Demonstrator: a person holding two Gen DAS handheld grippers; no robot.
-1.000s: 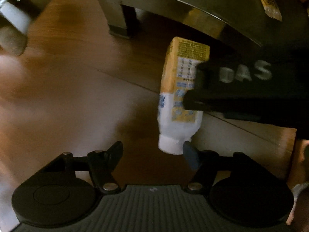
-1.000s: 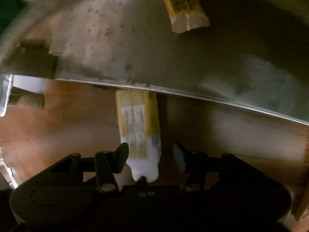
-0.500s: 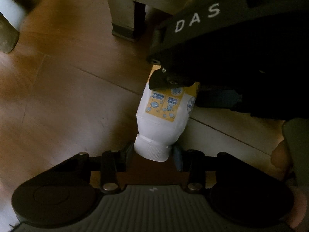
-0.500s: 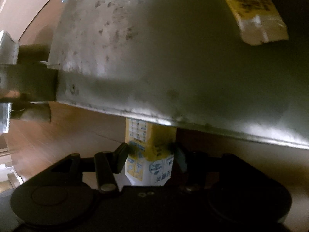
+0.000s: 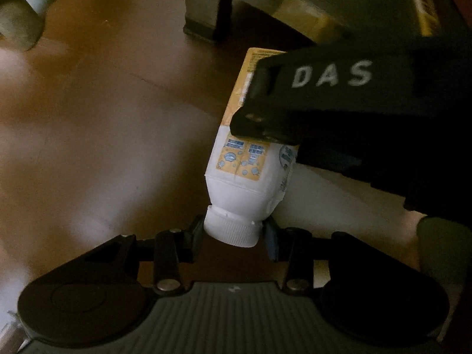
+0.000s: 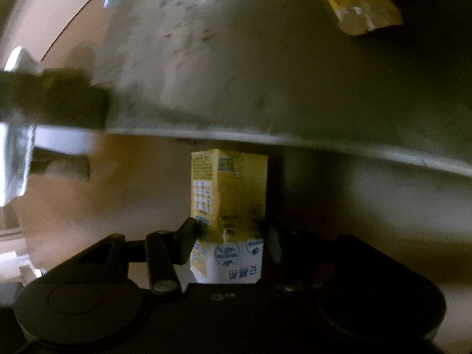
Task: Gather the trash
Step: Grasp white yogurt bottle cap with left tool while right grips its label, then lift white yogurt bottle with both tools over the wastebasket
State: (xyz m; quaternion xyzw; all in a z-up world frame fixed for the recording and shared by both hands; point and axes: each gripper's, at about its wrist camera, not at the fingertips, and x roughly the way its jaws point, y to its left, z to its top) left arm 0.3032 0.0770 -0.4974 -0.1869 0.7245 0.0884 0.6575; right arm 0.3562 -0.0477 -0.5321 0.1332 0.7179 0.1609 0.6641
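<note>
1. Held one carton (image 6: pixel 228 206) under the table (image 6: pixel 236 67) edge in the right gripper (image 6: pixel 233 233).
2. Closed the left gripper (image 5: pixel 233 233) on its cap (image 5: pixel 233 230).
3. Saw a second carton (image 6: pixel 357 0) on top.

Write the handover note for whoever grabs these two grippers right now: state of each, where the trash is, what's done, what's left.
Right gripper: shut on the yellow and white drink carton, gripping its body, carton held in the air above the wooden floor.
Left gripper: fingers on either side of the carton's white screw cap, touching or nearly so; call it shut on the cap.
A second yellow carton lies on the grey table beyond.
Done: first carton picked up, now held at both ends.
Left: get this carton to the trash, no bin in view, then fetch the second carton.
</note>
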